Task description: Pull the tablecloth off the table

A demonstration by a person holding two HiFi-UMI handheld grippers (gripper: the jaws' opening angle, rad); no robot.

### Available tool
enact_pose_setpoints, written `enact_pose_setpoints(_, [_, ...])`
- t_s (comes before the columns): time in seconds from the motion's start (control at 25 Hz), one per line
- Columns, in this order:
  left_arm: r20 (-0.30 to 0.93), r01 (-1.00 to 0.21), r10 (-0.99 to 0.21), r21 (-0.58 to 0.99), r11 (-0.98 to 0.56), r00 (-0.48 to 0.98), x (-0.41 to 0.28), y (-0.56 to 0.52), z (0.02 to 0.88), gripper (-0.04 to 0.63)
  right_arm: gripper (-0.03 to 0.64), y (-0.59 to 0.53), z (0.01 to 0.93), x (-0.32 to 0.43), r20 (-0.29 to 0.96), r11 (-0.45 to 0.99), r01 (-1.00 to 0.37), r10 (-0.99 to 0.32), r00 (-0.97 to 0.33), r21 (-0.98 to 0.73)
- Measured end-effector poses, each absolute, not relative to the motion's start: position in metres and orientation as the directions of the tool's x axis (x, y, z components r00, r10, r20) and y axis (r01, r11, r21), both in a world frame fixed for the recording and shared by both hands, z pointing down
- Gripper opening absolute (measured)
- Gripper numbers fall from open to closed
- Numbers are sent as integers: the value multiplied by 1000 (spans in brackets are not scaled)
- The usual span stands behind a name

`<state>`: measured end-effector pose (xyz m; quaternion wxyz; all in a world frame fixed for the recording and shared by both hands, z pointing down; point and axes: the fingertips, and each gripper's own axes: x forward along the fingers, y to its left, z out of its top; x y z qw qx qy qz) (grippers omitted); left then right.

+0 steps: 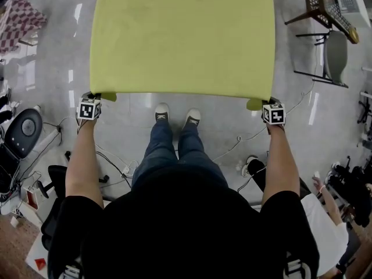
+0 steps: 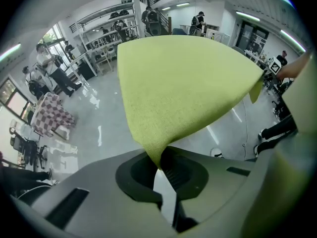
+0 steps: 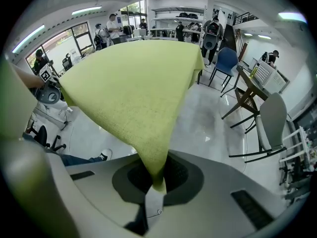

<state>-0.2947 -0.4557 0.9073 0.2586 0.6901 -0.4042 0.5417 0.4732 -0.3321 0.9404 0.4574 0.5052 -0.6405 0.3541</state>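
Head view: person in a black top and jeans, both arms stretched forward and down. Shoes (image 1: pixel 163 113) on the grey floor (image 1: pixel 221 135), just short of the near edge of the cloth.

Left gripper (image 1: pixel 96 96) is at the near left corner of the yellow-green tablecloth (image 1: pixel 183 36). In the left gripper view its jaws (image 2: pixel 159 163) are pressed together, pinching the corner tip of the cloth, which fans out from the pinch. Right gripper (image 1: pixel 266 105) is at the near right corner. In the right gripper view it (image 3: pixel 157 182) is also clamped on a corner tip, and the fabric rises from the jaws in a cone.

The cloth lies flat and covers the whole tabletop, with no wrinkles seen. The table underneath is hidden. Both near corners are drawn to small points at the grippers.

Cables (image 1: pixel 232 147) trail on the floor near the feet. Further off, a wooden chair (image 1: pixel 317 7) stands at top right and a checked cloth (image 1: pixel 20 19) lies at top left. People and shelving at the back of the room show in both gripper views.
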Motion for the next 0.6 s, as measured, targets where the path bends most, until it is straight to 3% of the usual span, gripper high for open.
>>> enact_pose_setpoints(0.6, [956,-845,-291,-129,-519,32,-295,-415,865,26,20,-289,920,476,950,309,-951,-284,-128,-36])
